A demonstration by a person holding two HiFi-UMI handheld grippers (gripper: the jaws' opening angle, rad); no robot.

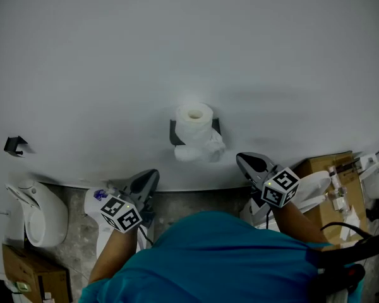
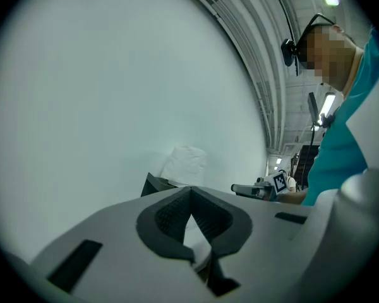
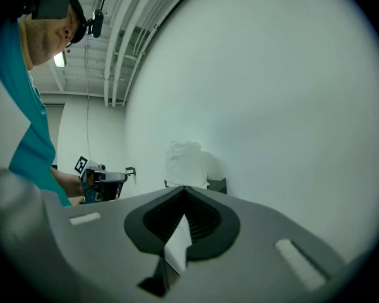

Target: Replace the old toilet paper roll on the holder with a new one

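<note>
A white toilet paper roll (image 1: 194,126) sits on a black holder (image 1: 174,132) fixed to the pale wall, its core hole facing the head camera and a crumpled tail (image 1: 202,150) hanging below it. My left gripper (image 1: 153,175) is below and left of the roll, apart from it, shut with nothing between its jaws. My right gripper (image 1: 241,160) is below and right of the roll, also shut and empty. In the left gripper view the roll (image 2: 184,164) and holder (image 2: 153,185) lie ahead of the shut jaws. In the right gripper view the roll (image 3: 184,163) stands above the holder (image 3: 218,185).
A white toilet (image 1: 41,214) stands at the left with a cardboard box (image 1: 22,267) in front of it. A small black hook (image 1: 14,145) sits on the wall. A white pack with a blue mark (image 1: 100,197) lies under the left gripper. Another cardboard box (image 1: 328,168) and white fittings are at the right.
</note>
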